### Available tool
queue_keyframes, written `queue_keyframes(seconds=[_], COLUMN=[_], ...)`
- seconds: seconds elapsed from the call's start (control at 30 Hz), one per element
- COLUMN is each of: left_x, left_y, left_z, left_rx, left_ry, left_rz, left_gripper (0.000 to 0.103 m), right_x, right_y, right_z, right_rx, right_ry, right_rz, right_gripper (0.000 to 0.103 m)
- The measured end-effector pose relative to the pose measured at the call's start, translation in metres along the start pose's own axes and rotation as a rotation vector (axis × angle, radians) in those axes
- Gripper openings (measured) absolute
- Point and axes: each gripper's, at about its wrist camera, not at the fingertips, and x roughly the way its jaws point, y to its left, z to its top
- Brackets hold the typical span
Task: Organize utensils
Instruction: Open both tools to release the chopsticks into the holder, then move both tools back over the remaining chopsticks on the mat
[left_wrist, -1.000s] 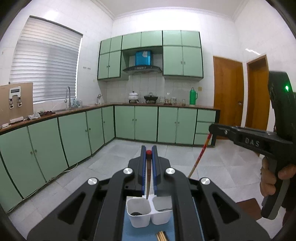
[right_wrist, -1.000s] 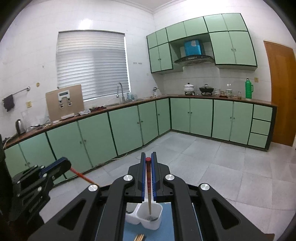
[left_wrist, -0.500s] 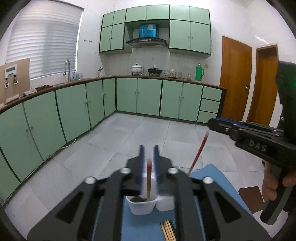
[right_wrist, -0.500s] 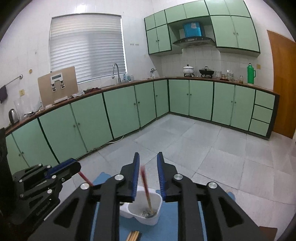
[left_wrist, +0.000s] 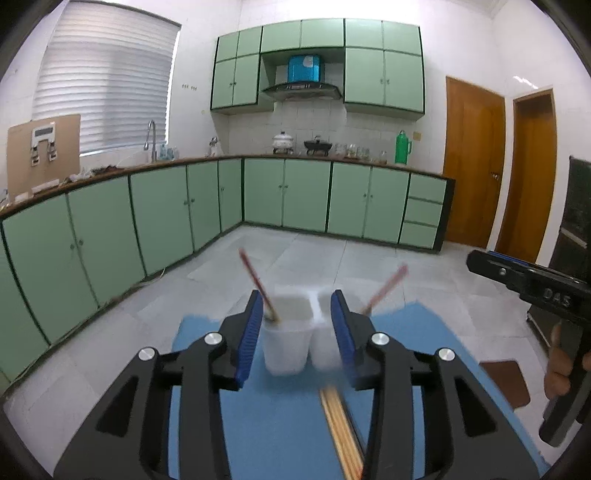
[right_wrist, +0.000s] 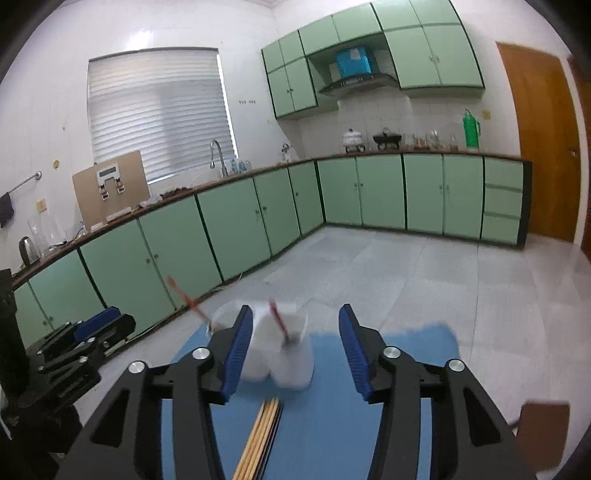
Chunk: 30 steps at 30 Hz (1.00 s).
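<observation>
A white two-cup holder (left_wrist: 291, 347) (right_wrist: 291, 362) stands on a blue mat (left_wrist: 273, 424) (right_wrist: 325, 424). One red-ended chopstick (left_wrist: 255, 280) (right_wrist: 186, 301) leans in its left cup and another (left_wrist: 386, 288) (right_wrist: 277, 320) leans in its right cup. My left gripper (left_wrist: 296, 295) hangs just in front of the holder, its jaws opening with nothing pressed between the blue pads. My right gripper (right_wrist: 295, 312) is likewise opening and grips nothing; it also shows side-on (left_wrist: 480, 260). A bundle of pale wooden chopsticks (left_wrist: 341, 435) (right_wrist: 260, 439) lies on the mat below the grippers.
A brown square object (left_wrist: 502, 380) (right_wrist: 543, 428) sits off the mat's right side. A hand (left_wrist: 557, 376) holds the right gripper's handle. The left gripper (right_wrist: 99, 326) shows at the right wrist view's left edge. Green cabinets line the far walls across a grey tiled floor.
Both grippers were shut on a red-ended chopstick above the holder. Both have sunk toward the mat and opened, and the two chopsticks now lean in the cups.
</observation>
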Motion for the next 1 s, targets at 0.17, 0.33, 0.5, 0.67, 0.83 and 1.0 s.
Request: queue_keyframes(seconds=[0.17, 0.33, 0.5, 0.67, 0.83, 1.0], left_x=[-0.004, -0.004, -0.001, -0.004, -0.005, -0.006], left_y=[-0.004, 0.001, 0.007, 0.008, 0.004, -0.006], left_z=[-0.069, -0.130, -0.173, -0.184, -0.182, -0.183], left_rx=[0.002, -0.016, -0.001, -0.004, 0.004, 0.017], left_ry=[0.090, 0.209, 0.314, 0.336, 0.329, 0.340], left_rz=[0.019, 0.021, 0.037, 0.049, 0.063, 0.056], left_gripper=[0.050, 0.054, 0.054, 0.054, 0.055, 0.055], right_x=[-0.010, -0.004, 0.000, 0.002, 0.004, 0.007], right_y=[0.007, 0.015, 0.028, 0.039, 0.044, 0.050], right_z=[-0.071, -0.142, -0.187, -0.204, -0.209, -0.213], right_rx=[0.013, 0.040, 0.036, -0.009, -0.015, -0.046], right_ry=[0.092, 0.234, 0.329, 0.359, 0.375, 0.395], right_rz=[-0.028, -0.047, -0.036, -0.036, -0.020, -0.035], right_gripper=[0.051, 0.053, 0.053, 0.053, 0.053, 0.051])
